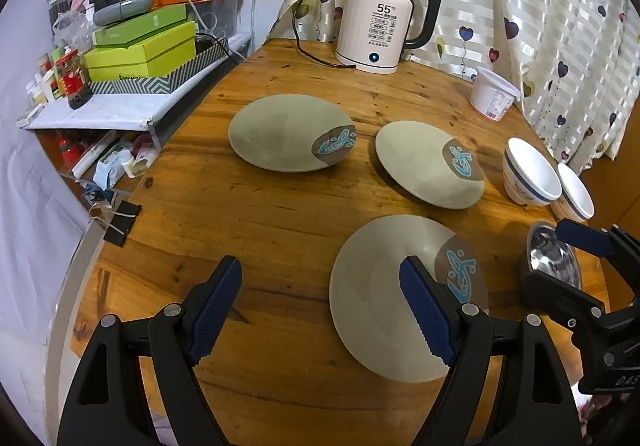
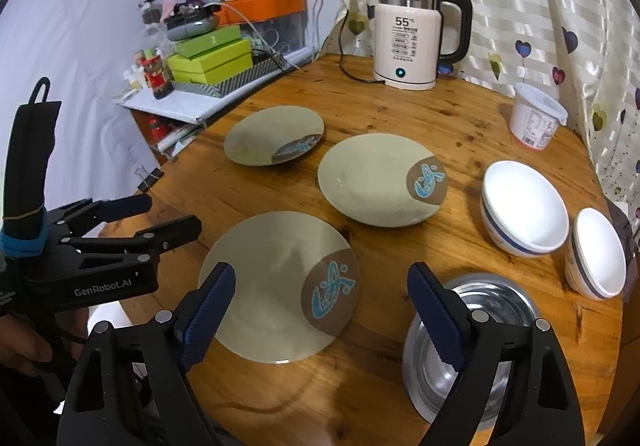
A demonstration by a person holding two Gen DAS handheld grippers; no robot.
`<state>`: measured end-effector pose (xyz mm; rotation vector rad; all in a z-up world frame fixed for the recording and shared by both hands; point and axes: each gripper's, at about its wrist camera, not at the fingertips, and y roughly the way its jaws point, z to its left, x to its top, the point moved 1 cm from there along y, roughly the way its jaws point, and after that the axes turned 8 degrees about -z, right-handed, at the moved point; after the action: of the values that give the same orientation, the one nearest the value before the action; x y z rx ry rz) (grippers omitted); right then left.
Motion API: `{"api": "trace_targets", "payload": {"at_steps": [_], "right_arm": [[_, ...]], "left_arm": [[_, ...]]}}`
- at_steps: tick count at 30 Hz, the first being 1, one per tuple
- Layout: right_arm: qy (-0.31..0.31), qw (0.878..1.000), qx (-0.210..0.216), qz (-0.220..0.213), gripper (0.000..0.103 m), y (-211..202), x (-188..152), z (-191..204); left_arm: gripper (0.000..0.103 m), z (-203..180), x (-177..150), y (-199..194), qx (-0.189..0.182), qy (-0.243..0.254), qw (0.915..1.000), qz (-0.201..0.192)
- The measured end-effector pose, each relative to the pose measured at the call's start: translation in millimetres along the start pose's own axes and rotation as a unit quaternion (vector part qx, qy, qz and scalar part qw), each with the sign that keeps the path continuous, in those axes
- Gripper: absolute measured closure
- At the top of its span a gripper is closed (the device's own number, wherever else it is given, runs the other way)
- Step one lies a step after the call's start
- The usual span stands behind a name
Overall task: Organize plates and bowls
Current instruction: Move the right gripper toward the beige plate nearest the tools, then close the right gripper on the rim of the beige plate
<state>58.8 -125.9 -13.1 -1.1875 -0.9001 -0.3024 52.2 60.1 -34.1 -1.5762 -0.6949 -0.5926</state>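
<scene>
So, a round wooden table (image 2: 400, 118) is seen from both wrist cameras, and the stuff is laid out like this, left to right.

Off the table's left edge, a cluttered shelf (image 1: 100, 114) is stacked with green boxes (image 1: 140, 46). On the table itself, 3 beige plates with a brown-and-blue fish patch are spread apart, none touching: the far plate (image 2: 264, 134) is set toward the back left, the middle plate (image 2: 372, 182) is placed right of it, and the near plate (image 2: 272, 286) is found closest to the grippers.

The left gripper (image 1: 320, 310) is held above the table's near edge with its jaws spread wide and nothing between the pads; its right finger is seen in front of the near plate, contact can't be told. The right gripper (image 2: 320, 318) is also kept wide open and empty, with the near plate's right part framed between the fingers and a steel bowl (image 2: 492, 310) just behind the right finger.

Further right, 2 white bowls with a blue band are parked side by side: the bigger bowl (image 2: 524, 206) and the smaller bowl (image 2: 598, 250). At the back, a kettle (image 2: 408, 42) and a white tub (image 2: 536, 114) are left near the curtain (image 2: 520, 6).
</scene>
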Motion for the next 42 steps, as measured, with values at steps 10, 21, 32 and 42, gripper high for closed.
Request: {"api": "trace_targets", "payload": {"at_steps": [10, 21, 32, 42], "right_arm": [[0.004, 1.0, 0.015, 0.01, 0.024, 25.8, 23.3, 4.0], [0.007, 0.999, 0.025, 0.029, 0.033, 61.6, 49.6, 11.2], [0.021, 0.998, 0.042, 0.045, 0.041, 99.0, 83.5, 11.0], [0.048, 0.995, 0.054, 0.069, 0.051, 146.6, 109.2, 0.7]], "left_arm": [[0.021, 24.3, 15.1, 14.3, 0.008, -0.019, 0.9998, -0.005], [0.024, 44.0, 31.5, 37.2, 0.017, -0.027, 0.9995, -0.003], [0.034, 63.6, 55.3, 58.7, 0.02, -0.037, 0.999, -0.011], [0.039, 79.3, 71.3, 84.4, -0.002, -0.061, 0.9981, -0.007]]}}
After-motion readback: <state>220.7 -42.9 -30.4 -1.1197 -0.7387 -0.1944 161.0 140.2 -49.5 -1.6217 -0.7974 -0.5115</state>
